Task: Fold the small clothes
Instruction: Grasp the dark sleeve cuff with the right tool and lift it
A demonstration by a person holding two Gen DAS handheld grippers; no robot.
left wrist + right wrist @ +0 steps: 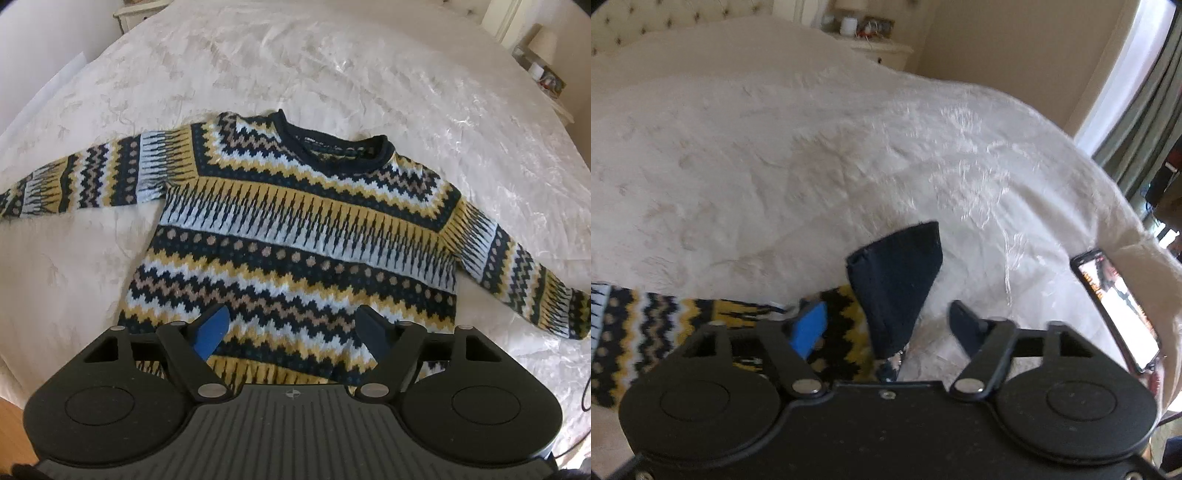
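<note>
A small knitted sweater (295, 236) in navy, yellow, white and tan zigzag bands lies flat, face up, on the white bedspread (332, 66), both sleeves spread out. My left gripper (291, 325) is open above the sweater's hem, holding nothing. In the right wrist view, the sweater's right sleeve (665, 325) lies at the lower left, and its navy cuff (897, 280) stands up between the fingers of my right gripper (886, 325). The right jaws are wide open, and the cuff touches neither finger.
A smartphone (1115, 310) with a lit screen lies on the bed's right edge. A nightstand (879, 48) with small items stands behind the bed, with curtains (1137, 122) at the far right. A lamp (543, 48) stands at the upper right in the left wrist view.
</note>
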